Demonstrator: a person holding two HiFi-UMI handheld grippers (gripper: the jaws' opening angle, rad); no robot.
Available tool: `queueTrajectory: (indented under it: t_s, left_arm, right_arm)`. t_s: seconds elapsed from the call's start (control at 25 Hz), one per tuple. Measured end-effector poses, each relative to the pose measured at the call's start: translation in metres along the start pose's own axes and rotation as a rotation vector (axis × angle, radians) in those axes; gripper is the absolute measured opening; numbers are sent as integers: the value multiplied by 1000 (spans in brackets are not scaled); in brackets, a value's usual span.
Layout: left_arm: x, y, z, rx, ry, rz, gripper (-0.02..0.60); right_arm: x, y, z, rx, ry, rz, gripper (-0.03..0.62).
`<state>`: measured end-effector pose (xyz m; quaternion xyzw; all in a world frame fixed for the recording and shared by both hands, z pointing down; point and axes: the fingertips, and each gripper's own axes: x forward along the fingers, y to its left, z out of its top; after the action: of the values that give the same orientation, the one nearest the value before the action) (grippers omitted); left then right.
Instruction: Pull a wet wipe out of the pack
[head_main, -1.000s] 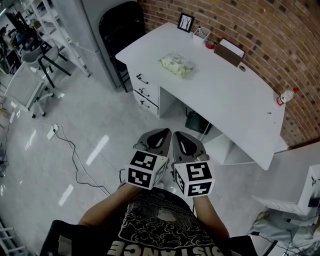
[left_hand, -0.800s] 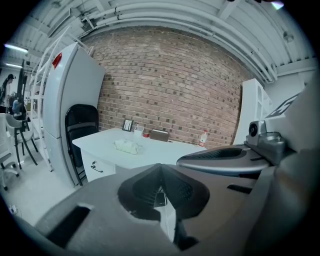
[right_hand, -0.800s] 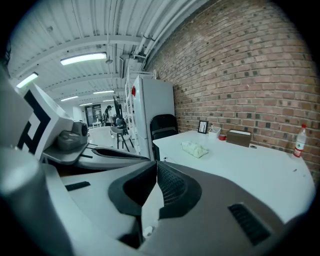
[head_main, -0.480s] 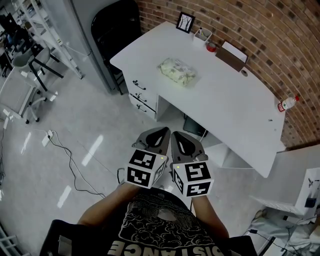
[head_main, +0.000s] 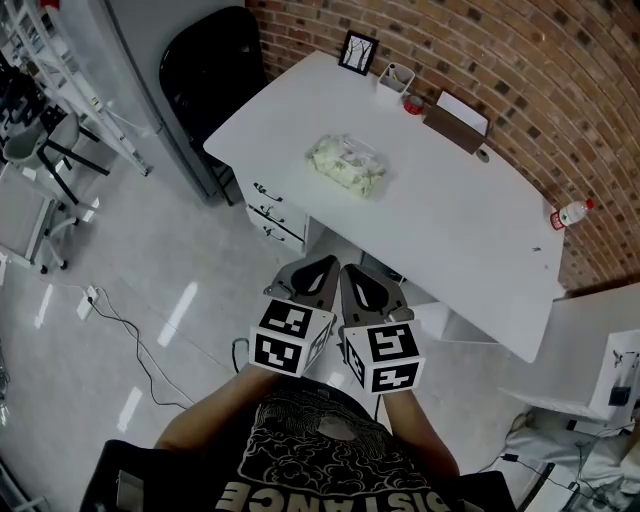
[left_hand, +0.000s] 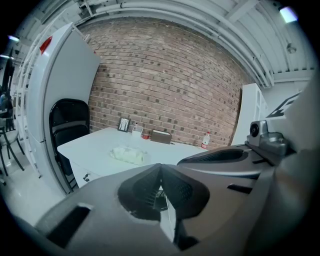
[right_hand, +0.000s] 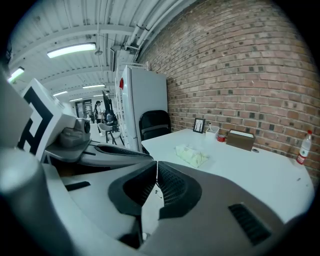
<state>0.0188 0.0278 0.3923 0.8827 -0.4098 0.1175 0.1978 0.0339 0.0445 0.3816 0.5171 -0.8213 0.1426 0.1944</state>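
White desk (head_main: 450, 220) ahead bears the wipe pack (head_main: 347, 165). Our left gripper (head_main: 322, 268) and right gripper (head_main: 352, 272) hover well short, jaws together, empty.

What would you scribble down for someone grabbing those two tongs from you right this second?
Left tongs: shut, holding nothing.
Right tongs: shut, holding nothing. The two are side by side close to the person's chest, above the floor and short of the desk.
Wet wipe pack: lies on the white desk, towards the end near the black chair, with neither pair of tongs near it.
Done: nothing yet; no wipe is out in either pair of tongs.
Left: step up to the desk, probably steady the pack with one pair, then pinch a wipe at the opening and pull it out.
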Motion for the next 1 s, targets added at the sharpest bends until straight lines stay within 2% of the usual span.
queueTrajectory:
  t_s: [0.6, 1.0]
  left_arm:
    - [37, 58, 25, 15, 30, -94, 12]
    - [42, 82, 31, 13, 30, -114, 12]
  right_arm:
    - [68, -12, 27, 43, 29, -89, 19]
    - [89, -8, 35, 59, 27, -112, 20]
